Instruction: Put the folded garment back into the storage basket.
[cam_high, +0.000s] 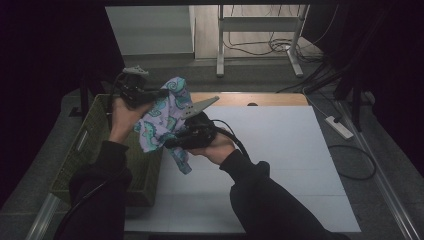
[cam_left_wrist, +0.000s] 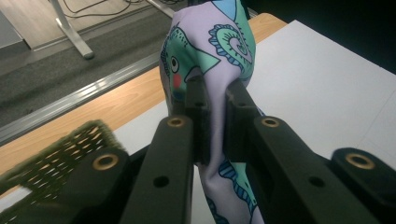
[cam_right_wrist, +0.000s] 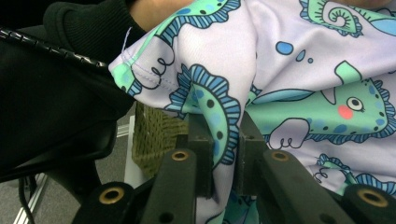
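A lilac cloth (cam_high: 162, 117) printed with teal sea creatures hangs in the air between both hands, above the left edge of the white mat (cam_high: 280, 150). My left gripper (cam_high: 162, 93) is shut on the cloth's upper part; in the left gripper view the cloth (cam_left_wrist: 210, 51) is pinched between the jaws of that gripper (cam_left_wrist: 215, 109). My right gripper (cam_high: 172, 141) is shut on a lower fold; in the right gripper view the cloth (cam_right_wrist: 299, 79) passes between the jaws of that gripper (cam_right_wrist: 227, 128).
A green woven basket (cam_high: 82, 155) stands at the table's left, under my left forearm. A wooden table strip (cam_high: 270, 98) runs behind the mat. Table legs and cables (cam_high: 280, 47) lie on the floor beyond; a power strip (cam_high: 339, 127) lies at right.
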